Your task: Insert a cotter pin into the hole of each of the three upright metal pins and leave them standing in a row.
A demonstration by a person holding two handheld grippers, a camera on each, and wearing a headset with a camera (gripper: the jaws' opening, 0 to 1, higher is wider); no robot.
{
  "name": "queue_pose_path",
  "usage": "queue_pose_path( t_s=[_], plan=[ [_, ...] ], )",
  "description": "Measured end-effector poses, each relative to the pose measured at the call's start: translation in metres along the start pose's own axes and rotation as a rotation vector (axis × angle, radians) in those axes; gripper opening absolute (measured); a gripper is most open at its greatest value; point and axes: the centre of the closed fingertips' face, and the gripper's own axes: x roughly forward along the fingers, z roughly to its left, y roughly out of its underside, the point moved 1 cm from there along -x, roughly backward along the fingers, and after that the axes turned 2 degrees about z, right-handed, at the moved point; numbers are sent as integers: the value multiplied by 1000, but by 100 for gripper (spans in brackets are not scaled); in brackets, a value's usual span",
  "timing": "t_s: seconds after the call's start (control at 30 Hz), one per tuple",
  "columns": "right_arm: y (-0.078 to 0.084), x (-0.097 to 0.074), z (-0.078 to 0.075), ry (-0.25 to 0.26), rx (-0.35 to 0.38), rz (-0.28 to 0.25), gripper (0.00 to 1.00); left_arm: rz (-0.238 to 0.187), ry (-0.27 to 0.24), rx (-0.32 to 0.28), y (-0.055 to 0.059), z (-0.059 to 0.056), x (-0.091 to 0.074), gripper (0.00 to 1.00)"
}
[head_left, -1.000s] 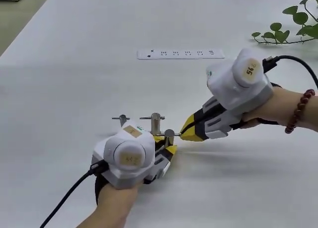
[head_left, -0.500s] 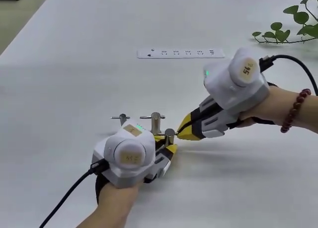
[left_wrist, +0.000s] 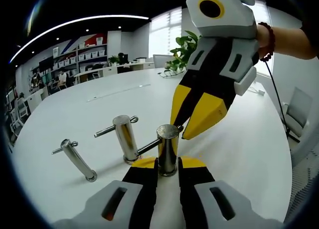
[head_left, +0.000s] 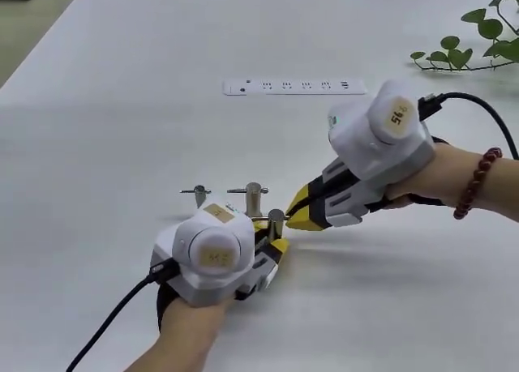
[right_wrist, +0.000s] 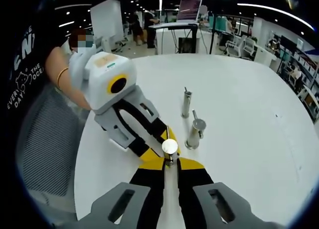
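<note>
White power strip (head_left: 294,87) lies well beyond the three metal pins (head_left: 254,198).

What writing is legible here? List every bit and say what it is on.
"EVERY" and "THE": dark shirt, rest cut off.
Two digits, maybe "56": round sticker on right gripper; unsure.
Label on left gripper: blurred.
Power strip markings: too small.

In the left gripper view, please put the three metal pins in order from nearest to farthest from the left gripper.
1. Held pin, between the jaws, at centre.
2. Thick middle pin, just to its left.
3. Thin pin, far left.
</note>
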Motion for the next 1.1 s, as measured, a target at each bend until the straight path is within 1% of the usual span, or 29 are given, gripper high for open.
queue_pose_path(
  t_s=[0.1, 0.2, 0.3, 0.43, 0.6, 0.7, 0.9, 1.1],
  plan=[
    [1, 0, -1, 9, 16, 0, 10, 7, 1, -2, 1, 0, -1, 17],
    [-1, 1, -1, 16, 37, -10, 13, 9, 11, -8, 1, 0, -5, 21],
    [-5, 3, 2, 12, 52, -27, 15, 8, 22, -11, 0, -1, -8, 28],
    [-8, 6, 2, 17, 62, -37, 16, 6, 30, -6, -1, -2, -12, 33],
    [-12, 11, 2, 25, 69, -37, 17, 3, 39, -12, -2, -3, -15, 38],
    [-12, 14, 2, 25, 79, -41, 17, 4, 40, -28, -1, -3, -17, 41],
    [-11, 21, 2, 24, 92, -42, 16, 10, 41, -45, 1, -2, -22, 44],
    [-9, 26, 2, 24, 99, -48, 13, 3, 39, -63, -1, -1, -26, 48]
  ],
)
